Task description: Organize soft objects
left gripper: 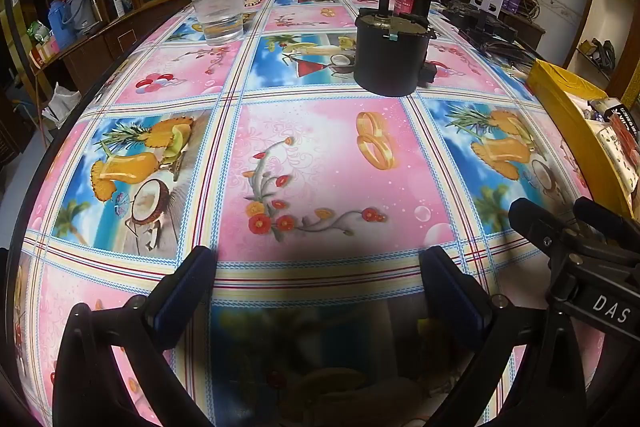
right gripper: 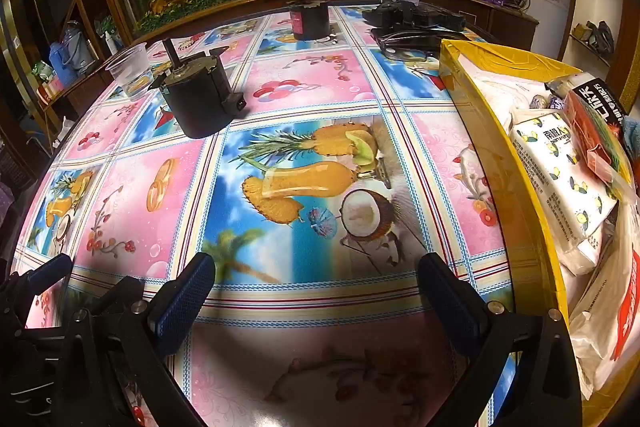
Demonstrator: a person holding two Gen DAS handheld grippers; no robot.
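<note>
Both claws are hovering low over the near edge of the surface (left gripper: 320,155), which is wearing a bright cloth of pink flower squares and blue fruit-drink squares. The left claw (left gripper: 318,285) is standing with its 2 fingers wide apart and nothing between them, and the right claw (right gripper: 316,291) is spread apart and bare as well. At the right side a yellow box (right gripper: 500,163) is sitting on the surface, holding the soft things: a white tissue pack (right gripper: 560,167) printed with lemons, a red packet (right gripper: 592,135) and white plastic bags (right gripper: 608,307). Further off, a black motor (left gripper: 390,55) is standing left of the box, and a clear plastic cup (left gripper: 220,13) is sitting at the far left.
</note>
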